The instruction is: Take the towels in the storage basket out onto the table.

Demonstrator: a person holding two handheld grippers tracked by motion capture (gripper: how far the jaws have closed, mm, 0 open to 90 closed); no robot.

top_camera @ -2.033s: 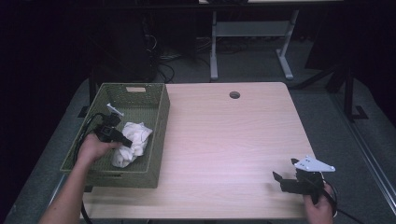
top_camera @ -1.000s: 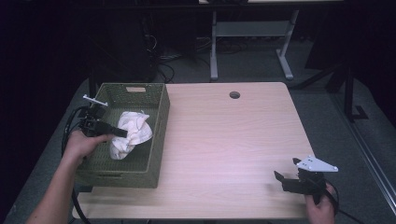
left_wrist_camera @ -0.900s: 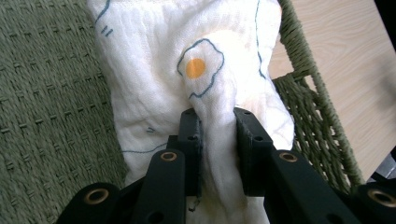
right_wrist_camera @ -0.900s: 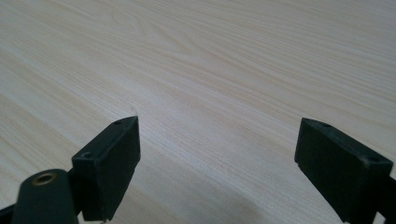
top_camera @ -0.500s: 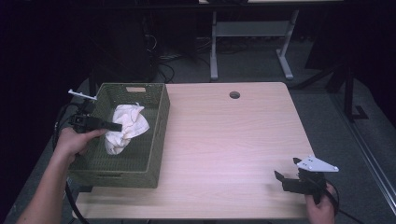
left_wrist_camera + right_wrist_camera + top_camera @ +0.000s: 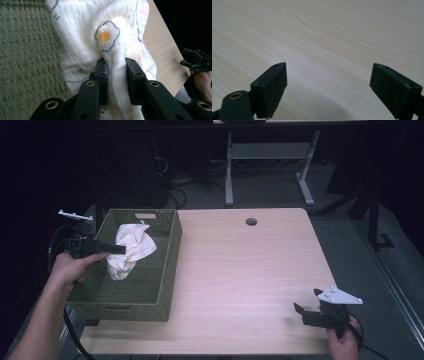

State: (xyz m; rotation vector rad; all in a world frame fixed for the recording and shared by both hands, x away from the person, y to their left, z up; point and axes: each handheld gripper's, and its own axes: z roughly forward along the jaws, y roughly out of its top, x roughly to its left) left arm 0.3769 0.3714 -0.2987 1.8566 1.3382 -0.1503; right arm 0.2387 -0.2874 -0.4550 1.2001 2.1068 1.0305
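I lift the cloth (image 6: 131,251) from the basket (image 6: 165,265), left gripper (image 6: 120,249) clamped on it. The right gripper (image 6: 302,311) rests agape; next, I carry the cloth to the table (image 6: 240,270).

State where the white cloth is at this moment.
In the high view, the white cloth hangs at the left, over the green basket, pinched in the left tongs.

White egg-print cloth (image 6: 100,50), green basket (image 6: 150,290)
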